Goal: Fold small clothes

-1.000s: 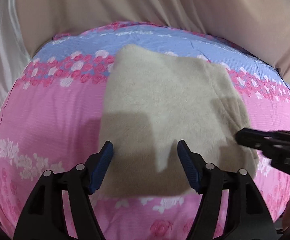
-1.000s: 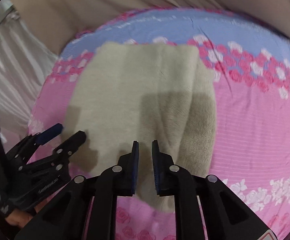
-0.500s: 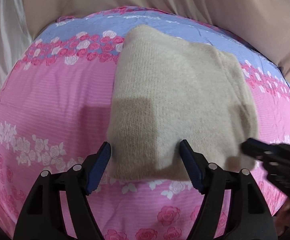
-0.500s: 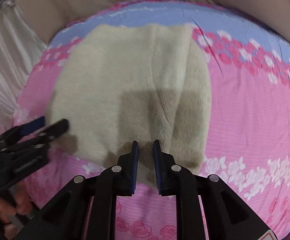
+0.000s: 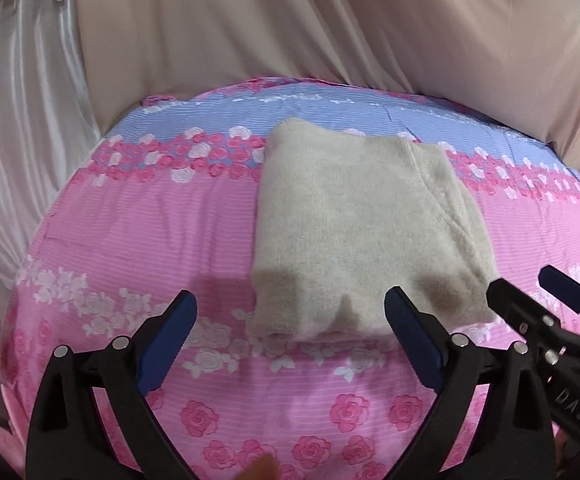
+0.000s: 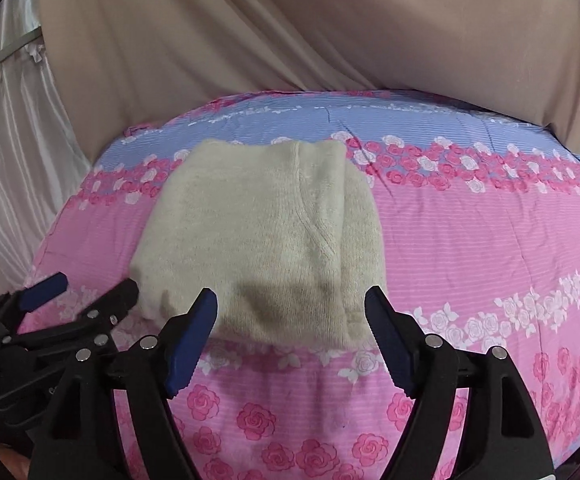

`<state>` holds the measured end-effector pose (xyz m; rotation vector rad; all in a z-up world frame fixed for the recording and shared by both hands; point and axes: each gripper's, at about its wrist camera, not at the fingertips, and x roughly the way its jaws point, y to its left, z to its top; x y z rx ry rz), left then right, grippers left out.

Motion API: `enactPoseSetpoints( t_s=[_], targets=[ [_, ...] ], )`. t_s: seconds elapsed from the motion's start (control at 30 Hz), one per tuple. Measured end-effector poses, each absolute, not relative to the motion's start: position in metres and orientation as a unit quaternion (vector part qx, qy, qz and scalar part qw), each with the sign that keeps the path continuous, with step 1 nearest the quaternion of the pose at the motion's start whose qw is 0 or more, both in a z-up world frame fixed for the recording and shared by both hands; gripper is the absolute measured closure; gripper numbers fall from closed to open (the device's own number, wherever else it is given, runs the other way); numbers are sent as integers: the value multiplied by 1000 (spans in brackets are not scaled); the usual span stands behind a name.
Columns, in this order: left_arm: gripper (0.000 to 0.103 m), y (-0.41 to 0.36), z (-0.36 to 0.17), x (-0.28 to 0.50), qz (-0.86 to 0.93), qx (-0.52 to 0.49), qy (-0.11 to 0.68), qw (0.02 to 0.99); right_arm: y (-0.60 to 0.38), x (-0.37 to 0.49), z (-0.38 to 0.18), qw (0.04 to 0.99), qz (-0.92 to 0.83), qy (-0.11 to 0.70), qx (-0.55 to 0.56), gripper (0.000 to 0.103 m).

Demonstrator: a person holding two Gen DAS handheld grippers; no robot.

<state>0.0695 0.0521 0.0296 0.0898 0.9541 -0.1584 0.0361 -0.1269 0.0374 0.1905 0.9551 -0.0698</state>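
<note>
Right gripper [image 6: 290, 320] just let go, both it and left gripper [image 5: 290, 328] spread wide, empty, backed off folded beige garment [image 5: 366, 232]; fold looks done.

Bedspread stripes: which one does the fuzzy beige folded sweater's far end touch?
The pale blue stripe, the farthest one; the fuzzy beige folded sweater has its far end lying on it. The nearer stripes are pink.

Beige knit garment [image 5: 362, 232] folded into rectangle, lying flat on bedsheet [image 5: 149, 232].

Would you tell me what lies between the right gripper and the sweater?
Only bare floral sheet separates the open right gripper from the folded sweater, per the right wrist view.
</note>
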Motion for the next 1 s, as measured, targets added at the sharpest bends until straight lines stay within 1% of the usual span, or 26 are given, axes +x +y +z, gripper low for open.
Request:
enactPoseSetpoints(
  t_s=[0.6, 0.77, 1.0],
  targets=[
    [10, 52, 24, 58, -68, 60, 463, 882, -123, 19, 27, 878, -54, 465, 99, 29],
    [5, 55, 22, 57, -60, 56, 466, 881, -123, 20, 23, 874, -55, 472, 100, 29],
    [5, 56, 22, 52, -63, 51, 456, 886, -121, 20, 17, 870, -57, 480, 99, 29]
  ],
)
